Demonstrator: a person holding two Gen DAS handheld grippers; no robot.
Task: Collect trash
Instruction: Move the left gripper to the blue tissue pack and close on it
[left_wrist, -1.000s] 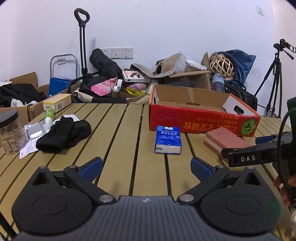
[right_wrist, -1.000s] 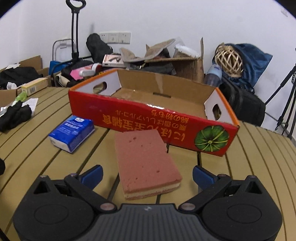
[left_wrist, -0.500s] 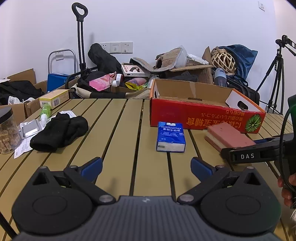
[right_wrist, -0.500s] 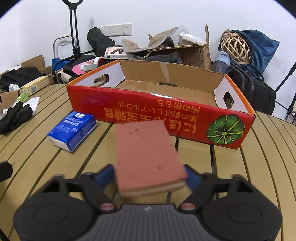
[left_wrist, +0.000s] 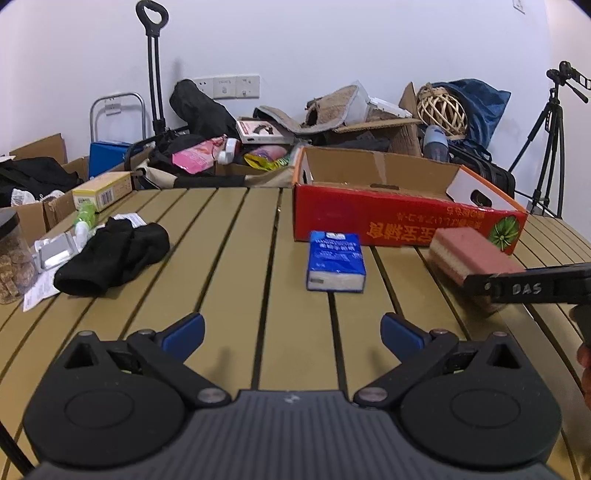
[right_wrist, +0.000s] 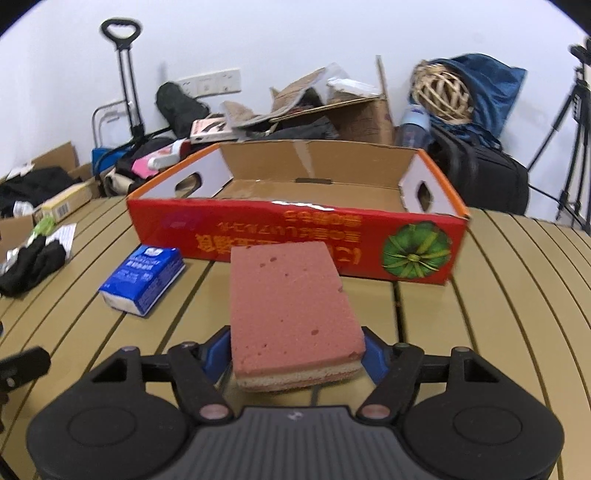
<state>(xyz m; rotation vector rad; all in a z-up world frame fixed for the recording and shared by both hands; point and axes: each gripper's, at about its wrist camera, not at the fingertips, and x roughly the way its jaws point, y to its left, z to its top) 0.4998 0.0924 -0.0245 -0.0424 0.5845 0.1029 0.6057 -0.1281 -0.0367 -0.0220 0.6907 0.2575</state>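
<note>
Item: pink sponge (right_wrist: 291, 314), two-layered with a pale underside, clamped at its near end between the blue pads (right_wrist: 218, 350) of the right tool (right_wrist: 295, 360). The jaws have just been closing and now press on both long sides of the sponge at a medium opening; the far end projects forward, unsupported, toward the red cardboard box (right_wrist: 295, 236). The sponge appears raised slightly off the slatted tabletop (right_wrist: 517, 295), though the gap beneath cannot be confirmed. The grip across the narrow width suits a soft block: probably the firmest hold available, with some squeeze to be expected. The box stands open-topped just beyond the sponge, its interior apparently bare, and is judged the likely collection point. Right tool pose: angled downward, pointed at the box's front wall; in the left wrist view it enters from the right edge with a little of the person's hand (left_wrist: 585, 365) visible behind it. Left tool (left_wrist: 291, 332): jaws spread wide, nothing between them, held low over the near tabletop and tilted downward, apparently waiting. Other items: blue tissue pack (left_wrist: 335, 260) lying flat beside the box's left front corner; black glove (left_wrist: 110, 256) at the left, partly over printed paper (left_wrist: 37, 295); a blister pack (left_wrist: 55, 251) near it.
</note>
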